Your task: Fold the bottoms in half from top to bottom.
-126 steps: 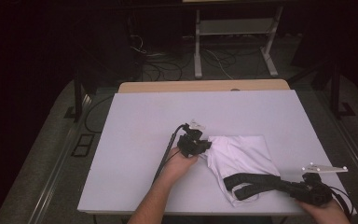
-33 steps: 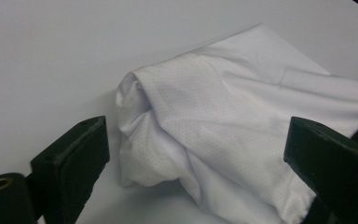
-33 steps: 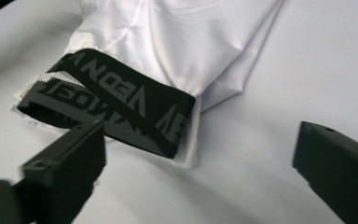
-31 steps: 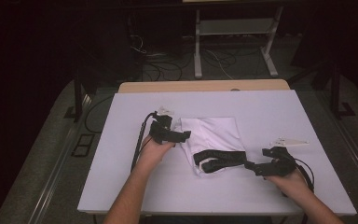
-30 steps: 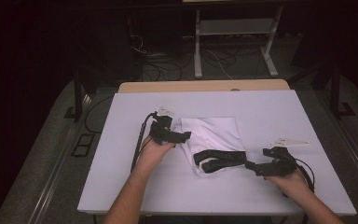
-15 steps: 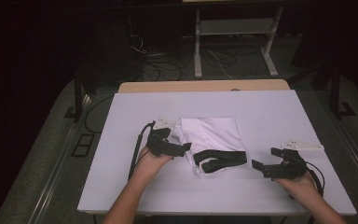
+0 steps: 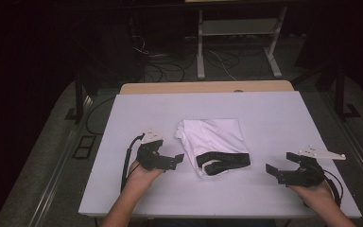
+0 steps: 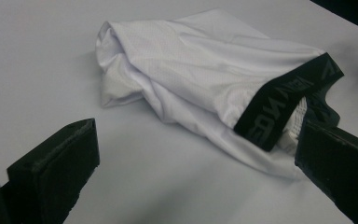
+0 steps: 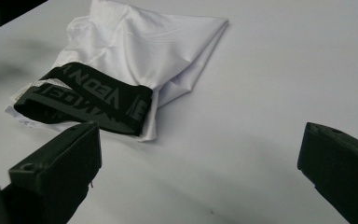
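White folded fabric garment with black elastic waistband (image 7: 214, 146) | mid-surface (image 7: 123, 118), between tools | left tool (image 7: 178, 158) wide open, empty | right tool (image 7: 270, 170) wide open, empty | advice: pinch waistband edges squarely, lift evenly.

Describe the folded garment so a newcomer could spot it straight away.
On the white table, look near the middle, between the left tongs and the right tongs. There lies the folded garment, touched by neither: white cloth with a black lettered waistband along its near edge.
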`<action>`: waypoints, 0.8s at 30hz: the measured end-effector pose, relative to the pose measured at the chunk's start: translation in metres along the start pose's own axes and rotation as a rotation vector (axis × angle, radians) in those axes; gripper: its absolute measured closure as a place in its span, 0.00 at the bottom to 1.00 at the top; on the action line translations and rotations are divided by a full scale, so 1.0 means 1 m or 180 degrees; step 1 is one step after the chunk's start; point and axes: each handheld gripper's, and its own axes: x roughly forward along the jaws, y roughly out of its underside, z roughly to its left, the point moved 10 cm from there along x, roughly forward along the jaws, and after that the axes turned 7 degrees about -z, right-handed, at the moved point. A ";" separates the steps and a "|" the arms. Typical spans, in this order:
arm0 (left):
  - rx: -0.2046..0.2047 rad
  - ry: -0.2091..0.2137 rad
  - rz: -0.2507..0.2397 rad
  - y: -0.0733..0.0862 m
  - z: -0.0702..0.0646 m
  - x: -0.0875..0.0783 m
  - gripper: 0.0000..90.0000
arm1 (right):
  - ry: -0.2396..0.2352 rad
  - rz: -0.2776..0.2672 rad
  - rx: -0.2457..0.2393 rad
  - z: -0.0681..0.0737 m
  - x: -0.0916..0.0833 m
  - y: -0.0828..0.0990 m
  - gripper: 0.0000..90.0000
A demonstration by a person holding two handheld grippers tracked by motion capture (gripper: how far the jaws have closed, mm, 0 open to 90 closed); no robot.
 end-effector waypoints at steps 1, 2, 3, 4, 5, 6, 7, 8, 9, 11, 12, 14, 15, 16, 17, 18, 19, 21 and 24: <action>0.0006 -0.0012 -0.0005 0.002 0.001 -0.003 0.00 | 0.0012 -0.0011 0.0000 -0.002 -0.002 0.001 0.00; 0.0006 -0.0012 -0.0005 0.002 0.001 -0.003 0.00 | 0.0012 -0.0011 0.0000 -0.002 -0.002 0.001 0.00; 0.0009 -0.0049 -0.0028 0.005 0.003 -0.010 0.00 | 0.0030 -0.0014 0.0011 -0.003 -0.004 0.001 0.00; 0.0009 -0.0049 -0.0028 0.005 0.003 -0.010 0.00 | 0.0030 -0.0014 0.0011 -0.003 -0.004 0.001 0.00; 0.0005 -0.0060 -0.0042 0.007 0.004 -0.016 0.00 | 0.0078 -0.0034 0.0008 -0.008 -0.008 0.003 0.00; 0.0005 -0.0060 -0.0042 0.007 0.004 -0.016 0.00 | 0.0078 -0.0034 0.0008 -0.008 -0.008 0.003 0.00; 0.0018 -0.0104 -0.0028 0.011 0.007 -0.020 0.00 | 0.0137 -0.0051 -0.0016 -0.012 -0.012 0.004 0.00; 0.0007 -0.0109 -0.0026 0.012 0.008 -0.023 0.00 | 0.0168 -0.0047 -0.0016 -0.015 -0.015 0.006 0.00; 0.0007 -0.0109 -0.0026 0.012 0.008 -0.023 0.00 | 0.0168 -0.0047 -0.0016 -0.015 -0.015 0.006 0.00; -0.0014 -0.0156 -0.0031 0.018 0.013 -0.033 0.00 | 0.0224 -0.0068 0.0016 -0.021 -0.021 0.009 0.00; -0.0005 -0.0169 -0.0018 0.020 0.014 -0.036 0.00 | 0.0237 -0.0074 0.0019 -0.022 -0.023 0.010 0.00; 0.0004 -0.0224 -0.0013 0.023 0.018 -0.041 0.00 | 0.0251 -0.0084 0.0016 -0.024 -0.026 0.011 0.00; 0.0013 -0.0235 -0.0011 0.024 0.019 -0.043 0.00 | 0.0297 -0.0121 0.0016 -0.028 -0.029 0.012 0.00; 0.0004 -0.0266 -0.0012 0.026 0.023 -0.047 0.00 | 0.0304 -0.0123 0.0017 -0.029 -0.030 0.013 0.00; 0.0003 -0.0277 -0.0012 0.027 0.024 -0.049 0.00 | 0.0335 -0.0120 0.0012 -0.032 -0.033 0.015 0.00; 0.0003 -0.0277 -0.0012 0.027 0.024 -0.049 0.00 | 0.0335 -0.0120 0.0012 -0.032 -0.033 0.015 0.00; 0.0003 -0.0277 -0.0012 0.027 0.024 -0.049 0.00 | 0.0353 -0.0118 0.0021 -0.033 -0.034 0.016 0.00; -0.0055 -0.0338 -0.0043 0.033 0.032 -0.063 0.00 | 0.0353 -0.0118 0.0021 -0.033 -0.034 0.016 0.00; -0.0086 -0.0391 -0.0044 0.039 0.036 -0.070 0.00 | 0.0484 -0.0108 0.0017 -0.044 -0.046 0.026 0.00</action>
